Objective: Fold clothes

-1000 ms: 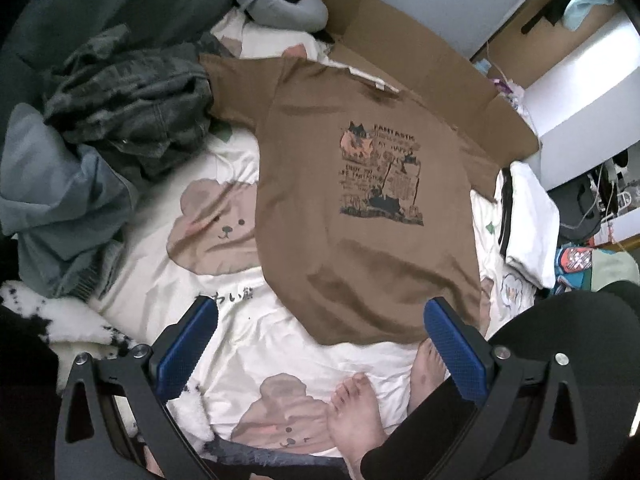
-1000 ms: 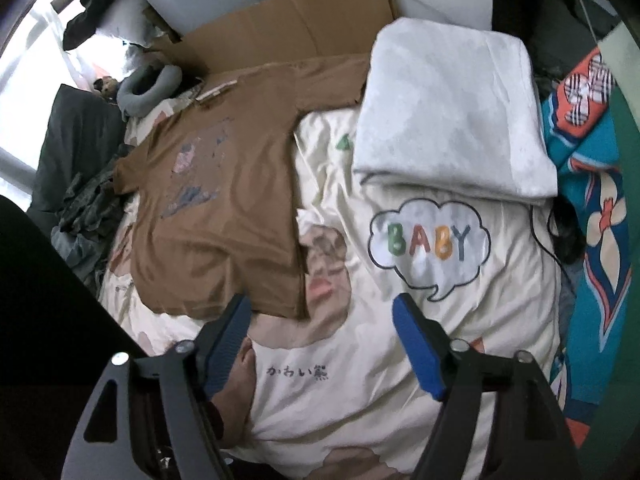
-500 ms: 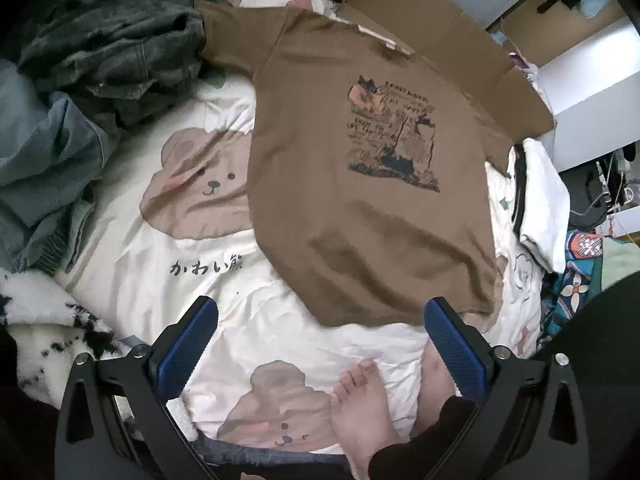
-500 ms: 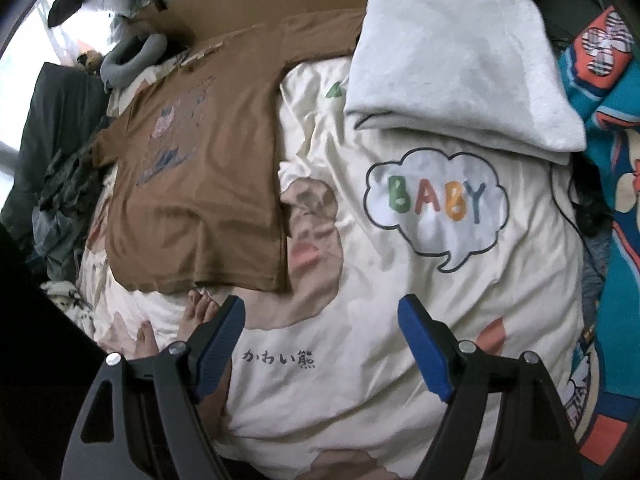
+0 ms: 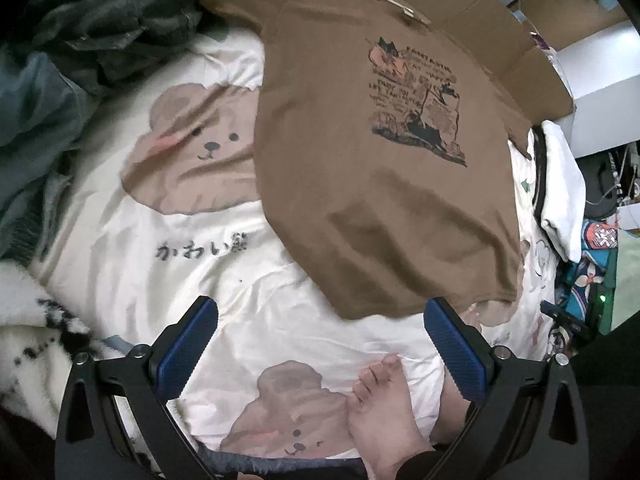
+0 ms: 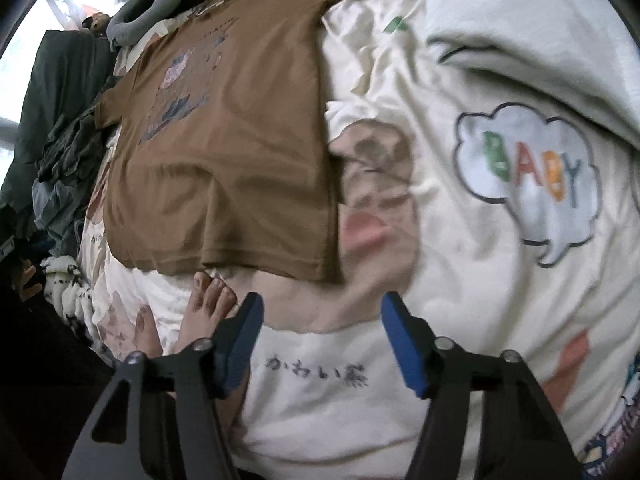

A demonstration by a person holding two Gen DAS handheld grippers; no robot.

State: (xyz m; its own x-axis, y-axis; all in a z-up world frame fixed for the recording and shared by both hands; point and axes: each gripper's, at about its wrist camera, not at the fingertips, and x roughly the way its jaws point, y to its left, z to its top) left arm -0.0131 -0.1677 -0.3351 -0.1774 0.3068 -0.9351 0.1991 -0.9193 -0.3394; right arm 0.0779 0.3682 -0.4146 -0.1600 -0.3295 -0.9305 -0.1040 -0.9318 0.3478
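Note:
A brown T-shirt with a dark print lies spread flat, front up, on a cream bear-print bedspread. Its hem faces me. My left gripper hangs open just above the bedspread, near the hem's left corner, with nothing between its blue pads. In the right wrist view the same T-shirt lies up and left, its right hem corner a little beyond my right gripper. That gripper's jaws are closing, with only the bedspread below them and no cloth between.
A person's bare feet stand on the bedspread just below the hem. A heap of dark and blue clothes lies at the left. Cardboard lines the far side. A folded white garment lies at the right.
Both grippers have sunk toward the bed, so the T-shirt's hem looks larger and closer. The right gripper's jaws have narrowed. Nothing has been taken hold of.

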